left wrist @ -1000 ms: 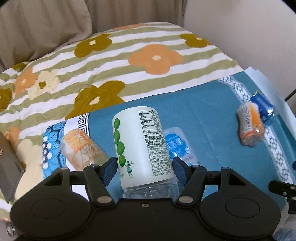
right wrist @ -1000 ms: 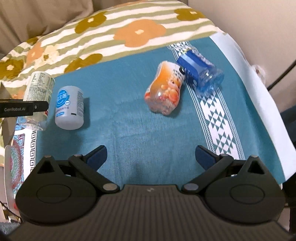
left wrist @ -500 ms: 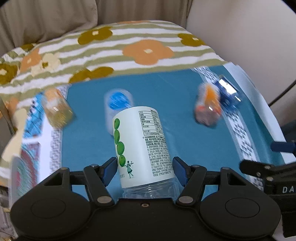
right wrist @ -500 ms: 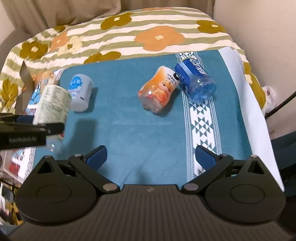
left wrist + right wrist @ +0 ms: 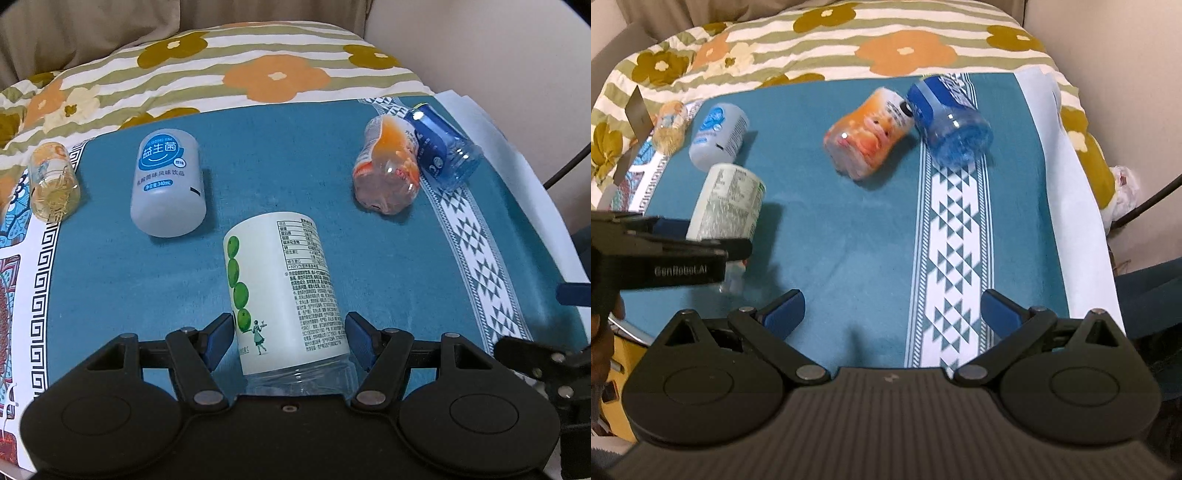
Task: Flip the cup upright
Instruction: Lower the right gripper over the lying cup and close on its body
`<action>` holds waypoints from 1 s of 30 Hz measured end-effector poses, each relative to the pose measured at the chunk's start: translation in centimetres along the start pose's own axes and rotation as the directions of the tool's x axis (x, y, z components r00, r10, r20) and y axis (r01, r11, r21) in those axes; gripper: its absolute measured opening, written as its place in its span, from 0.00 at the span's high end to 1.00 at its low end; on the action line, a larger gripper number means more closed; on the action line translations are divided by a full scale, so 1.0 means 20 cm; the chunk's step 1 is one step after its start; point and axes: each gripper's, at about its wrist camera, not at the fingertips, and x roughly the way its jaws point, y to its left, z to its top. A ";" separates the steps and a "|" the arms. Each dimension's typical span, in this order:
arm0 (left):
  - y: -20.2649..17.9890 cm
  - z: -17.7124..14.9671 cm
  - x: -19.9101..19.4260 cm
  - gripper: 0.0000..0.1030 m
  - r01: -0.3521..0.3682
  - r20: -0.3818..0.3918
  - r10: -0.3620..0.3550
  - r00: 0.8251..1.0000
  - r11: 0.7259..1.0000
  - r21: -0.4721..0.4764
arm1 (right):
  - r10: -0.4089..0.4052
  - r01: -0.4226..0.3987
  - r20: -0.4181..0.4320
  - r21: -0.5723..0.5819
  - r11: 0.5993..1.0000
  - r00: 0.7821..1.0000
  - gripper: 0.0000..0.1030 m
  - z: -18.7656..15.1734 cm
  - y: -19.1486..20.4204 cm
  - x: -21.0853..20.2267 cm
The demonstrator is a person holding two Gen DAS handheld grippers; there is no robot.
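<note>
My left gripper (image 5: 290, 332) is shut on a pale green labelled plastic cup (image 5: 282, 288) with green dots and small print. It holds the cup above the teal cloth (image 5: 303, 173), tilted forward. The cup also shows in the right wrist view (image 5: 729, 203), held by the left gripper (image 5: 701, 240) at the left. My right gripper (image 5: 892, 310) is open and empty over the cloth's near edge. Lying on the cloth are a white and blue cup (image 5: 168, 184), an orange cup (image 5: 388, 164), a blue cup (image 5: 443, 147) and a yellowish clear cup (image 5: 53, 181).
A floral striped quilt (image 5: 221, 62) covers the bed behind the cloth. A white patterned band (image 5: 955, 240) runs down the cloth's right side. A wall (image 5: 498, 48) stands to the right. A dark cable (image 5: 1145, 206) hangs at the right edge.
My left gripper has carried the green cup rightward and up from the left edge to over the middle of the cloth. My right gripper has drawn back and higher. The other cups stay put.
</note>
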 end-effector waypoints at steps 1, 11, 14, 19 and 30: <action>0.00 0.00 0.01 0.31 -0.002 -0.004 0.002 1.000 1.000 -0.002 | 0.000 0.000 -0.003 0.001 1.000 1.000 0.00 0.00 -0.01 0.00; -0.02 -0.01 0.02 0.13 -0.022 0.000 0.022 1.000 1.000 -0.014 | 0.002 -0.002 -0.010 0.009 1.000 1.000 0.00 -0.02 -0.07 0.00; -0.02 -0.01 0.01 0.13 -0.025 0.001 0.025 1.000 1.000 -0.015 | 0.004 -0.004 -0.009 0.007 1.000 1.000 0.00 -0.02 -0.07 0.00; -0.02 -0.02 -0.05 0.12 -0.044 0.016 0.045 0.999 0.999 -0.024 | 0.026 -0.027 -0.003 -0.013 1.000 1.000 0.00 -0.01 -0.06 -0.02; 0.15 -0.10 -0.35 0.00 -0.073 0.036 0.079 0.996 0.984 -0.160 | 0.169 -0.173 -0.047 -0.099 0.980 0.984 0.00 0.24 0.13 -0.08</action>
